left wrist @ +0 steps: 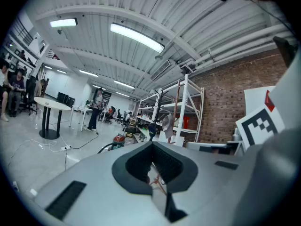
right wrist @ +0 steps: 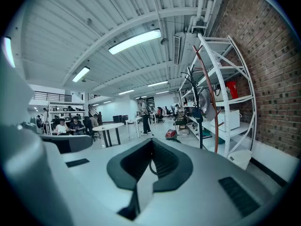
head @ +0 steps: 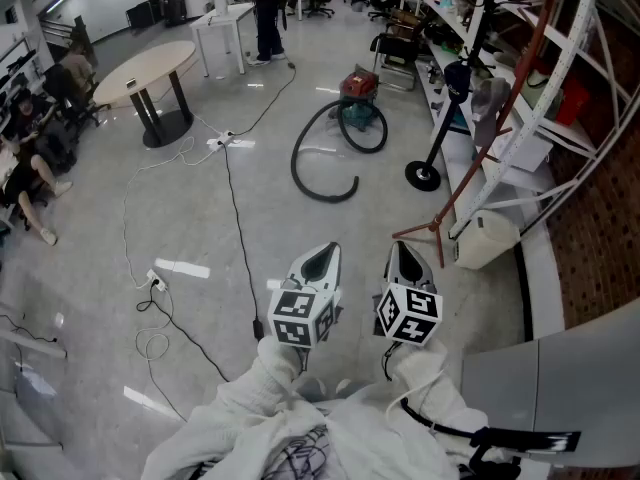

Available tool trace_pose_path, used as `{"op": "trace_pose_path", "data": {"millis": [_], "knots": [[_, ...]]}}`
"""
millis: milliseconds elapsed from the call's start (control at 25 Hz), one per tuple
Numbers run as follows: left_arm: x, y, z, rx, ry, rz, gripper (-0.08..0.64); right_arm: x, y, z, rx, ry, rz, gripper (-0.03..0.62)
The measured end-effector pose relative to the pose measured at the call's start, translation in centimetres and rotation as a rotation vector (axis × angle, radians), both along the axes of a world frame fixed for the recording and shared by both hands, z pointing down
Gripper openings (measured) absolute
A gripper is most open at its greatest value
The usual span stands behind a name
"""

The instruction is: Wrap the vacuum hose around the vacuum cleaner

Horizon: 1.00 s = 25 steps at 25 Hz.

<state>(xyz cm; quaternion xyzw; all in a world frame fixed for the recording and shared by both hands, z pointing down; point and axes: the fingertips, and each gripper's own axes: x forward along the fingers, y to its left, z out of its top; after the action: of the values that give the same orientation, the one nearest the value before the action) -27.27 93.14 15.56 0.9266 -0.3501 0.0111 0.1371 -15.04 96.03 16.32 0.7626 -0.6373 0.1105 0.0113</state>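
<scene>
A red and teal vacuum cleaner stands on the shiny floor, far ahead of me. Its black hose lies in a wide open loop on the floor, to the front left of it. My left gripper and right gripper hang side by side close to my body, well short of the hose. Both are shut with nothing held. In the left gripper view the vacuum cleaner is small beyond the shut left gripper. In the right gripper view the vacuum cleaner sits far beyond the shut right gripper.
A black cable and a white power strip cross the floor at left. A round table stands at back left. White shelving, a black-based stand, a rust-red tripod leg and a white canister line the right. People sit at left.
</scene>
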Motion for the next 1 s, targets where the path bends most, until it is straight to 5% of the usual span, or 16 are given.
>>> {"op": "trace_pose_path", "data": {"millis": [520,1000], "knots": [[0.4,-10.1,1.4,-0.017,-0.019,-0.047,0.002,1.7,-9.9,2.3,-0.019,-0.038,0.003,0.014],[8.1,-26.7,2.1,-0.032,-0.054,-0.067,0.002,9.6,-28.0,2.2,-0.020,-0.052,-0.038,0.014]]}}
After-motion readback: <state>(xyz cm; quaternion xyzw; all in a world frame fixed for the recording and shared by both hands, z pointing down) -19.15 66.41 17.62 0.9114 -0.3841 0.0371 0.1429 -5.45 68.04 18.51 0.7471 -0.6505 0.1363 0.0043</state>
